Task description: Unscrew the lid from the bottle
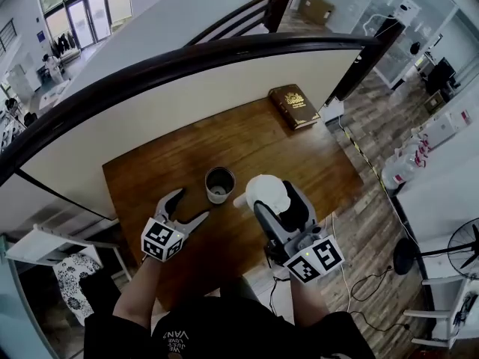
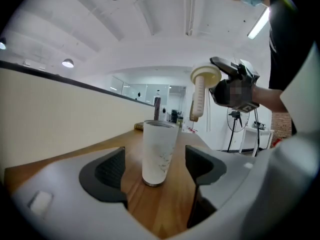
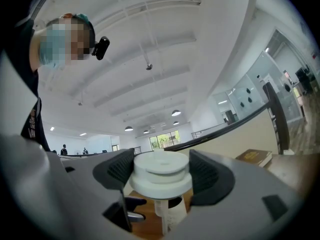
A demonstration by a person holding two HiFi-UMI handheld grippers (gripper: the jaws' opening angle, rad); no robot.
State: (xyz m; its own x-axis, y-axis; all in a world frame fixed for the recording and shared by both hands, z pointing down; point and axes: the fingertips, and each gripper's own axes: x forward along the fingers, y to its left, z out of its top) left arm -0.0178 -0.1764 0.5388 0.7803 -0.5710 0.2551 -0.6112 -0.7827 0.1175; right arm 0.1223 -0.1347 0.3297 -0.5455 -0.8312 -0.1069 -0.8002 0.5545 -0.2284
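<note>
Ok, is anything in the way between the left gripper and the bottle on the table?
Nothing visible. The left gripper has its jaws open, and only bare table lies between them and the upright bottle. The lid is held up in the right gripper, clear of that path.

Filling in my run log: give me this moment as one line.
lid: off, held up | right gripper: shut on lid | left gripper: open, apart from bottle | bottle: upright on table

Bottle [image 1: 219, 184] midway on table [image 1: 150, 178], book [image 1: 295, 105] at far corner, open tabletop between
</note>
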